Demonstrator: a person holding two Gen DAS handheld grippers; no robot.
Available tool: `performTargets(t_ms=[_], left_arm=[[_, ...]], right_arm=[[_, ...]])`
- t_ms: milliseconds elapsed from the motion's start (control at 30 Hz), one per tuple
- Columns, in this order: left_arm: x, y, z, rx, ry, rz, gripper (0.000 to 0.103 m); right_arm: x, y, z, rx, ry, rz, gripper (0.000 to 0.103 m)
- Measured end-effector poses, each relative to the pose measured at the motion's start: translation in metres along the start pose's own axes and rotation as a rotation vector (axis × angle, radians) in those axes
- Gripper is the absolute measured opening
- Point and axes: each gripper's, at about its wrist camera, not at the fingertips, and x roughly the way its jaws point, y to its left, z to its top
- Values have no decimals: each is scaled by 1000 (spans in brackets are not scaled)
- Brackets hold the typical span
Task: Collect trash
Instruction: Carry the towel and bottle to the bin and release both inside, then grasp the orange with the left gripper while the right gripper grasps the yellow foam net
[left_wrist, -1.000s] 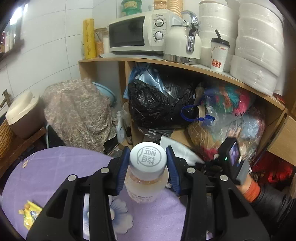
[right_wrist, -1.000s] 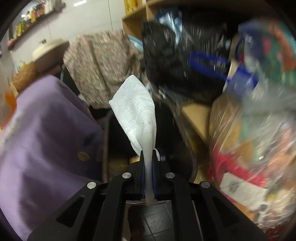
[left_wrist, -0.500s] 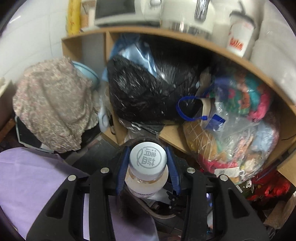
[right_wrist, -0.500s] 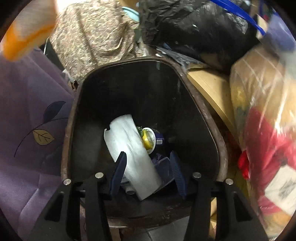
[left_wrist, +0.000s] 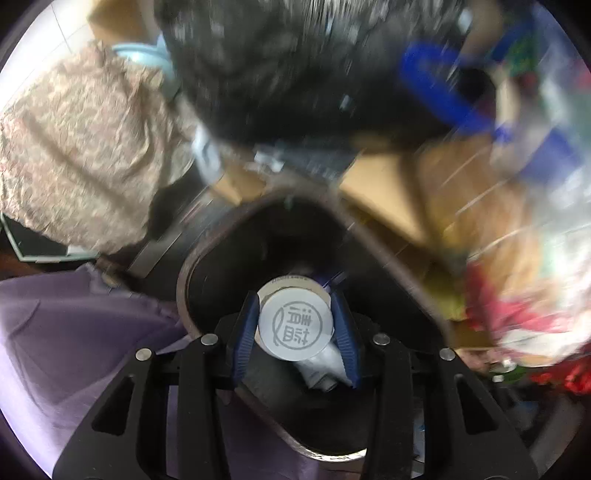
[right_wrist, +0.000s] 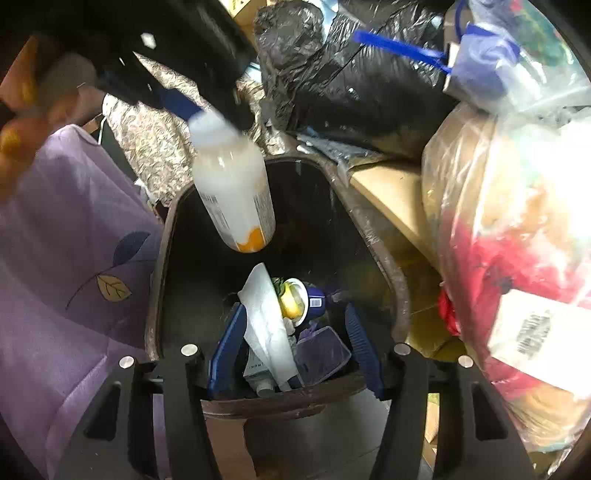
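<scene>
My left gripper (left_wrist: 295, 328) is shut on a white plastic bottle (left_wrist: 294, 324) with a grey printed cap, held over the mouth of the dark brown trash bin (left_wrist: 207, 240). In the right wrist view the same bottle (right_wrist: 236, 199) hangs tilted above the bin (right_wrist: 391, 273), gripped at its cap by the left gripper (right_wrist: 199, 110). My right gripper (right_wrist: 295, 347) is open and empty just above the bin's near rim. A white paper towel (right_wrist: 266, 321), a yellow-lidded cup (right_wrist: 295, 299) and other trash lie at the bin's bottom.
A table with a purple cloth (right_wrist: 55, 258) is at the bin's left. Behind the bin stand a black plastic bag (right_wrist: 362, 96), a wooden shelf (right_wrist: 391, 188) and clear bags of stuff (right_wrist: 517, 221) at right. A patterned cloth (left_wrist: 85, 147) covers something at the left.
My left gripper carried the bottle from over the table to above the bin. My right gripper opened and the paper towel dropped into the bin.
</scene>
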Motion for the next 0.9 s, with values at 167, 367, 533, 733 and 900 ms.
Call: performTargets(t_ms=[167, 367, 533, 733, 900], left_arm=[[33, -5, -12, 23, 96, 74, 64], [17, 3, -13, -22, 48, 78, 67], [-36, 19, -21, -49, -49, 69, 69], [-129, 45, -74, -31, -220, 97, 81], [-193, 75, -150, -24, -322, 153, 88]], right_arm=[[4, -4, -5, 23, 8, 9, 62], [-8, -3, -5, 25, -8, 25, 63], [-29, 4, 0, -3, -32, 2, 63], [-70, 14, 9, -37, -67, -15, 63], [-112, 39, 21, -95, -110, -2, 63]])
